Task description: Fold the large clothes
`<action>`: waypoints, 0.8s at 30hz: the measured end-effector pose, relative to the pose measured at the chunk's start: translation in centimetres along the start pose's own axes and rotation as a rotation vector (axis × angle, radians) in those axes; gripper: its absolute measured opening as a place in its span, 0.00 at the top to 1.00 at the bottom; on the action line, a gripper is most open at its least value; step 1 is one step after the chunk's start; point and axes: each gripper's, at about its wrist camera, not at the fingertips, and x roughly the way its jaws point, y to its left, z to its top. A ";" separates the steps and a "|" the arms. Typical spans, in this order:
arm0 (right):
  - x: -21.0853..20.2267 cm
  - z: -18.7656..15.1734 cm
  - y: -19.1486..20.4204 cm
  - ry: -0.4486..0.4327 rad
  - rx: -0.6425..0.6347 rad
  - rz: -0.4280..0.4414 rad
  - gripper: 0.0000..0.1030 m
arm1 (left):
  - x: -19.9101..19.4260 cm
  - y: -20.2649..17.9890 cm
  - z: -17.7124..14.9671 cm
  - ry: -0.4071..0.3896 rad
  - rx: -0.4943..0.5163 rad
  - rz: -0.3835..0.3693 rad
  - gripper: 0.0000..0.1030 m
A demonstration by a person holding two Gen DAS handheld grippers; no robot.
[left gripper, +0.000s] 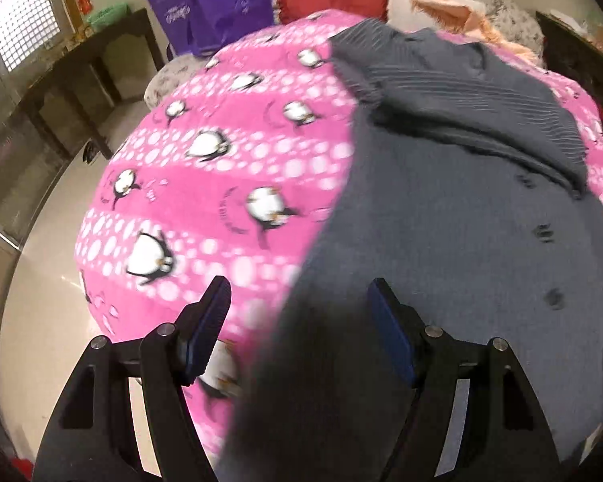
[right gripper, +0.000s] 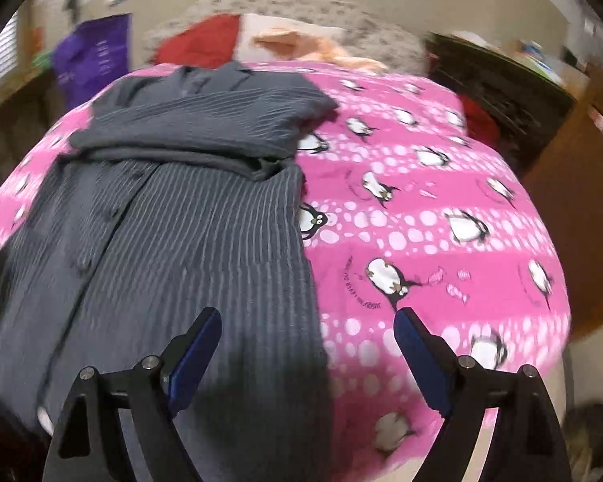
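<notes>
A dark grey striped shirt [right gripper: 189,217] was spread flat on a bed covered by a pink penguin-print blanket [right gripper: 422,241], with one sleeve [right gripper: 205,120] folded across its upper part. In the left wrist view the same shirt [left gripper: 442,241] was seen on the right half of the blanket [left gripper: 221,168]. The left gripper [left gripper: 299,305] was held above the shirt's left edge, its fingers spread and nothing pinched between them. The right gripper [right gripper: 307,331] was held over the shirt's right edge, fingers likewise spread wide and empty. A red cushion [right gripper: 205,40], a peach cloth [right gripper: 301,46] and a purple bag [left gripper: 209,0] were seen beyond the bed's far end. Both views were blurred.
</notes>
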 end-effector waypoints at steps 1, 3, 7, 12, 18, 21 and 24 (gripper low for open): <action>-0.1 0.2 0.6 0.008 0.025 -0.011 0.17 | -0.3 -0.7 -0.1 0.003 0.005 -0.011 0.31; -0.5 0.5 2.4 0.030 0.066 -0.012 0.17 | -0.9 -2.3 -0.4 0.005 0.017 -0.053 0.31; -1.4 0.6 5.8 0.017 0.048 0.015 0.17 | -1.2 -4.4 -0.6 0.011 0.055 -0.086 0.31; -1.0 -0.1 8.4 0.054 0.022 0.048 0.17 | -1.0 -5.1 -1.3 0.030 0.055 -0.097 0.31; -0.9 -0.6 9.0 0.069 0.020 0.068 0.17 | -1.2 -5.0 -1.6 0.031 0.040 -0.104 0.31; -0.8 -0.7 8.9 0.078 0.021 0.052 0.17 | -1.1 -5.2 -1.8 0.035 0.044 -0.108 0.31; -0.7 -0.6 8.9 0.086 0.025 0.015 0.17 | -1.0 -5.3 -1.9 0.039 0.046 -0.113 0.31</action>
